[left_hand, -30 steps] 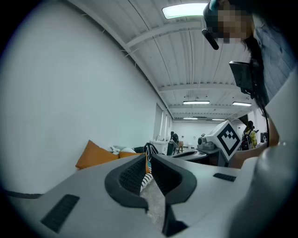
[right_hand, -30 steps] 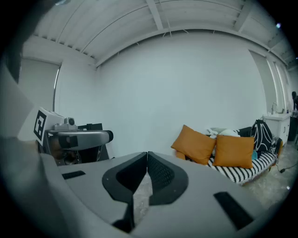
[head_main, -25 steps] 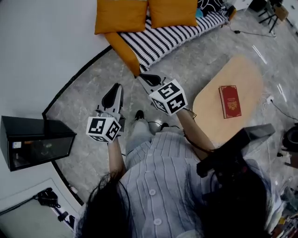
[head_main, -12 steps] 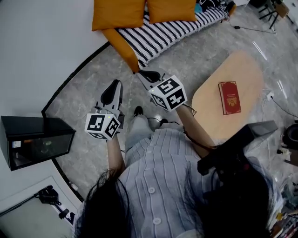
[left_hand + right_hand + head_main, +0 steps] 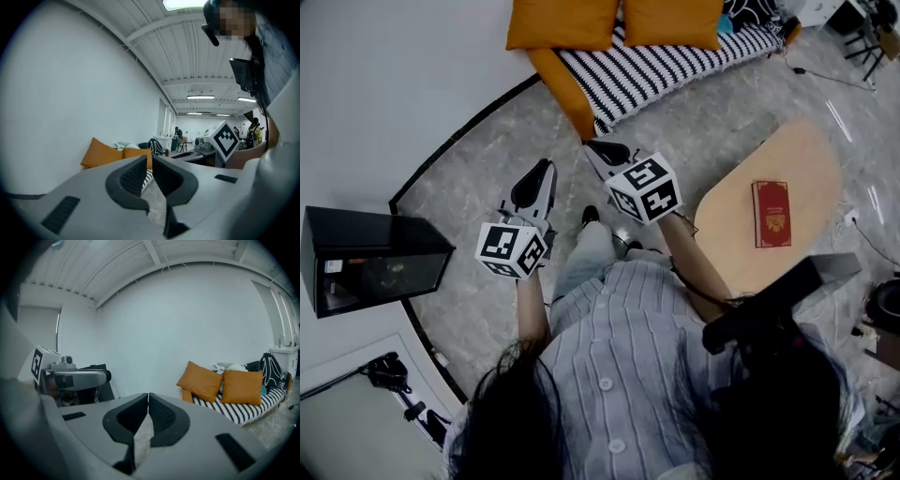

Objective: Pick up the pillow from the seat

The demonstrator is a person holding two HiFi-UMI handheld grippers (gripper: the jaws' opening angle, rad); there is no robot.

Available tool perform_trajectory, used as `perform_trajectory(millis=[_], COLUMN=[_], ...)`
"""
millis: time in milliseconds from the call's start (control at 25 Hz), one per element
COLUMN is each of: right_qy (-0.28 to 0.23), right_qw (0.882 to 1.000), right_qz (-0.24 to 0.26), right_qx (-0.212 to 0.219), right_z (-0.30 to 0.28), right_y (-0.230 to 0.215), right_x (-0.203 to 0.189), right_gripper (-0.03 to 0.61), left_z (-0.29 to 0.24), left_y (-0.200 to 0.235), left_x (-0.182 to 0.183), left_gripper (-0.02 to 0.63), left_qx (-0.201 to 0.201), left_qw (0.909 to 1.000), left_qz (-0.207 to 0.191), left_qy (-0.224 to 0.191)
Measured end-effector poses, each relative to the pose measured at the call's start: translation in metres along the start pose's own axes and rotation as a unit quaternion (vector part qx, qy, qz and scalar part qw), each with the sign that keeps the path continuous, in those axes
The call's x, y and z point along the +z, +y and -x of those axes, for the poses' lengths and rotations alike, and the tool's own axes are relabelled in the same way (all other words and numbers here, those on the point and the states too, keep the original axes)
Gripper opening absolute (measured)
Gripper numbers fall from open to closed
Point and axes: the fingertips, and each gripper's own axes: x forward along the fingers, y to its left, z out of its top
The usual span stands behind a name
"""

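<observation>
Two orange pillows [image 5: 562, 22] [image 5: 673, 21] lean at the back of a seat with a black-and-white striped cover [image 5: 661, 66], at the top of the head view. In the right gripper view the pillows [image 5: 201, 380] [image 5: 242, 386] stand side by side on the seat [image 5: 243, 409]. My left gripper [image 5: 536, 181] and right gripper [image 5: 606, 152] are held over the grey floor, short of the seat's near orange corner [image 5: 567, 94]. Both are shut and hold nothing. The left gripper view shows its jaws [image 5: 147, 161] closed, with the pillows [image 5: 101, 155] far beyond.
A light wooden oval table [image 5: 773, 220] with a red book [image 5: 772, 213] stands to my right. A black box [image 5: 366, 262] sits on the floor at the left by the white wall. Cables and camera gear [image 5: 389, 375] lie at lower left. People stand far back in the room [image 5: 179, 136].
The view has shifted a little: seat and pillows sit slightly lower and to the right in frame. Both grippers keep their pose, still shut.
</observation>
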Motion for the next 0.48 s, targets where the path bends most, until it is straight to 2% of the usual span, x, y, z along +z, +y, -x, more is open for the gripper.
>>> perform_trajectory(millis=[240, 480], right_qy=[0.011, 0.020], right_qw=[1.000, 1.000], right_qz=[0.005, -0.010], right_qx=[0.004, -0.016], right_z=[-0.030, -0.085], right_y=[-0.019, -0.064], right_x=[0.006, 0.024], right_gripper=[0.017, 0.017], left_z=[-0.016, -0.063], left_y=[0.040, 0.097], left_x=[0.000, 0.000], left_gripper=[0.025, 0.025], left_qx=[0.020, 0.011], left_qw=[0.9996, 0.9995], left_qz=[0.019, 0.024], left_qy=[-0.001, 0.015])
